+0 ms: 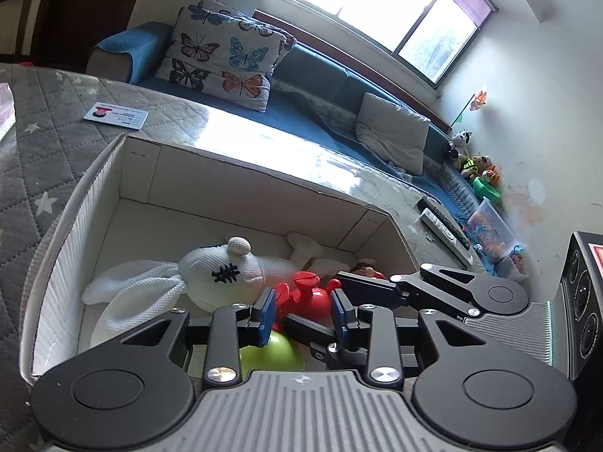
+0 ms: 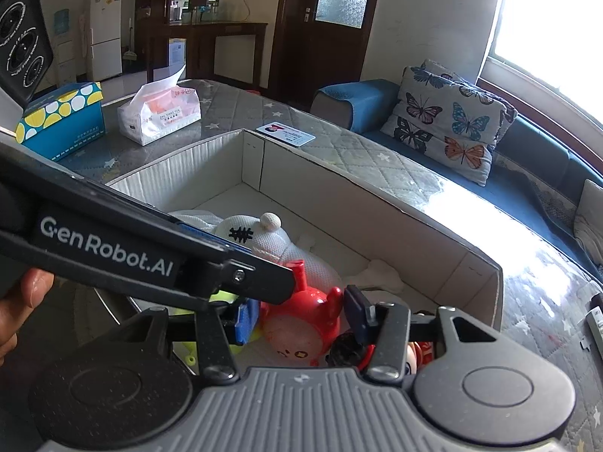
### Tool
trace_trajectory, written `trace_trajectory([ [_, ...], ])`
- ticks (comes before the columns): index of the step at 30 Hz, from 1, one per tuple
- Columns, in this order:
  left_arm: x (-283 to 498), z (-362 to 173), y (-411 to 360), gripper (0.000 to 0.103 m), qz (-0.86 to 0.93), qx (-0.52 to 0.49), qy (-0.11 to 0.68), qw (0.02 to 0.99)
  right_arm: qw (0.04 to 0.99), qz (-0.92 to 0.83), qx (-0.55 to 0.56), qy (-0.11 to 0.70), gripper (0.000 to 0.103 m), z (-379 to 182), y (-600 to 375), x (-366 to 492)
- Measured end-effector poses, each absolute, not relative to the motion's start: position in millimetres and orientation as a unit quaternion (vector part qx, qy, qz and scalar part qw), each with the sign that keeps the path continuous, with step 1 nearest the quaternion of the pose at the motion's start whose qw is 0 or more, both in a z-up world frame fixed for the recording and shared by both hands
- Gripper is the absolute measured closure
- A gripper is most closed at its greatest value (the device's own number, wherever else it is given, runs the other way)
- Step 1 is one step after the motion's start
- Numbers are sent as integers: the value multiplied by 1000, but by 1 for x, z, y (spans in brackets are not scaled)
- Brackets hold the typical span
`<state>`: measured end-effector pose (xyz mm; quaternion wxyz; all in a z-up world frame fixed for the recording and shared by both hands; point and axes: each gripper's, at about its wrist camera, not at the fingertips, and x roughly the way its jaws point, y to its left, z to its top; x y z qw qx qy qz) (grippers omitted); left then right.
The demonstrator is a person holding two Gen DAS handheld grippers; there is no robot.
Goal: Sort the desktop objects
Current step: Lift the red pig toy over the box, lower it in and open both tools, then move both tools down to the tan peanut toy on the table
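A white box (image 1: 94, 203), open at the top, stands on the table and holds the toys. A white knit bunny (image 1: 226, 275) lies on its side on the box floor, long ears (image 1: 128, 290) trailing left, a black stitched eye facing up and a round nose on top; its pale legs reach toward the far wall. Just near of it sits a glossy red toy (image 1: 305, 297) with stubby limbs, touching the bunny's body; in the right view (image 2: 305, 316) it shows a pale face. A green ball (image 1: 271, 354) lies nearest, below the red toy. A small red figure with dark hair (image 2: 412, 354) lies at the right end.
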<state>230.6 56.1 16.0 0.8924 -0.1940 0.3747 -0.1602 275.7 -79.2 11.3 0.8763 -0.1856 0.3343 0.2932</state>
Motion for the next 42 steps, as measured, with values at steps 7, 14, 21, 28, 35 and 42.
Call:
trace_trajectory([
  [7, 224, 22, 52, 68, -152, -176, 369, 900, 877, 293, -186, 332, 53, 14, -82, 271],
  [14, 215, 30, 46, 68, -146, -157, 360, 908, 882, 292, -181, 324, 53, 19, -87, 263],
  [21, 205, 37, 38, 68, -141, -134, 350, 916, 888, 289, -174, 313, 44, 26, -93, 253],
  [28, 189, 47, 28, 68, -136, -112, 334, 926, 898, 284, -159, 296, 38, 38, -107, 239],
  [35, 169, 57, 17, 68, -131, -87, 318, 935, 906, 278, -152, 280, 32, 47, -119, 219],
  [42, 149, 63, 3, 68, -124, -66, 312, 940, 914, 267, -144, 269, 26, 52, -134, 198],
])
